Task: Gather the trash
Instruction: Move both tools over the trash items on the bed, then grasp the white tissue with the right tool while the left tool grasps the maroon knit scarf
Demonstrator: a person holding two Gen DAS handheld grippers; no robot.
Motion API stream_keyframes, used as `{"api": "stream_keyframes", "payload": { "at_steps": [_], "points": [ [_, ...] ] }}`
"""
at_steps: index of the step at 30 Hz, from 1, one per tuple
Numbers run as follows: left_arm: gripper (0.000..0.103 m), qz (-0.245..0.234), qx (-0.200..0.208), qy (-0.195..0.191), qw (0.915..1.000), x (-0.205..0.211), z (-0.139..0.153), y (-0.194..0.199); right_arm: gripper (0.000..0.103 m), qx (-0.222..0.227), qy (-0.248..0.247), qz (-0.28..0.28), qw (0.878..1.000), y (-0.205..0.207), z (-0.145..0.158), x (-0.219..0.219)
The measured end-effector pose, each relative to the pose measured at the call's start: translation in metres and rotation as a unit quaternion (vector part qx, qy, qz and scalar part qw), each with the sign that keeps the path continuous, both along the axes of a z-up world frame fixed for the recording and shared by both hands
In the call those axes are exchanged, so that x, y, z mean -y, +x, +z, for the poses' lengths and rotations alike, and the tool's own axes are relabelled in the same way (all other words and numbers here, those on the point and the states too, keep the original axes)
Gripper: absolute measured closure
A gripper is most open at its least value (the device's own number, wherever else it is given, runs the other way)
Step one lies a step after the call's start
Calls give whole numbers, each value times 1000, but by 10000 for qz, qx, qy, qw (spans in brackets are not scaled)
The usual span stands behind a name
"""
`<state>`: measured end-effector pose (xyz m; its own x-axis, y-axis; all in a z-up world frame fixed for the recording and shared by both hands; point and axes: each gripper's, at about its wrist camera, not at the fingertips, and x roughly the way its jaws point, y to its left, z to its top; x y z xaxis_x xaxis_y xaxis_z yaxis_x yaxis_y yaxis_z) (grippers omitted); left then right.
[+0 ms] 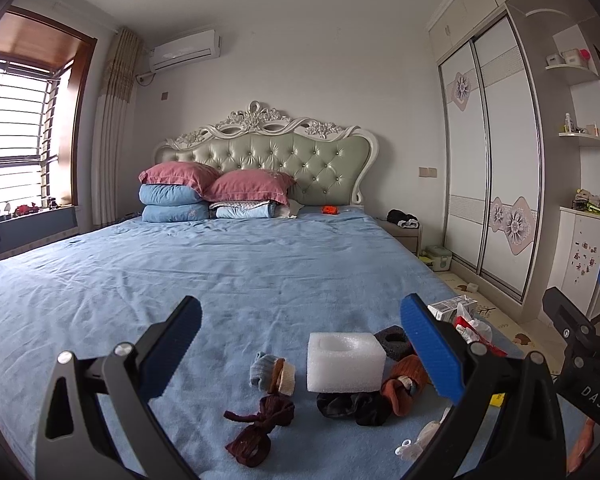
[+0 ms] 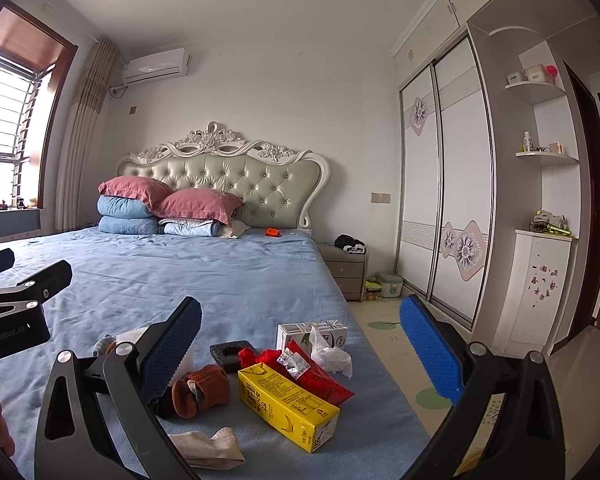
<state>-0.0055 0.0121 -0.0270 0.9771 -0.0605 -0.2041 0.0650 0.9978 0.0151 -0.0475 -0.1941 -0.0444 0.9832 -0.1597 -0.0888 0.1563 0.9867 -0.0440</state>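
Note:
Trash lies on the blue bed (image 1: 240,272) near its foot. In the left wrist view a white foam block (image 1: 345,362) sits among socks, with a black foam ring (image 1: 394,342) behind it. My left gripper (image 1: 302,344) is open and empty above the block. In the right wrist view a yellow carton (image 2: 286,404), a red wrapper (image 2: 320,376), a crumpled tissue (image 2: 332,354), a white carton (image 2: 312,334) and the black foam ring (image 2: 232,354) lie close together. My right gripper (image 2: 300,344) is open and empty above them.
Socks lie around: a dark red one (image 1: 260,426), a brown pair (image 2: 200,390), a white one (image 2: 206,446). Pillows (image 1: 204,196) are stacked at the headboard. A nightstand (image 2: 346,268) and a sliding wardrobe (image 2: 444,220) stand right of the bed.

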Motion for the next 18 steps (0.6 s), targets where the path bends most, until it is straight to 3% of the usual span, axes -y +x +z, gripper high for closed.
{"api": "stream_keyframes", "payload": {
  "at_steps": [9, 18],
  "points": [
    [4, -72, -447, -85, 9989, -11, -10, 8, 7, -556, -163, 480, 9972, 5, -12, -10],
    [4, 29, -1256, 19, 9921, -28, -49, 15, 7, -1826, -463, 1534, 9700, 16, -47, -43]
  ]
}}
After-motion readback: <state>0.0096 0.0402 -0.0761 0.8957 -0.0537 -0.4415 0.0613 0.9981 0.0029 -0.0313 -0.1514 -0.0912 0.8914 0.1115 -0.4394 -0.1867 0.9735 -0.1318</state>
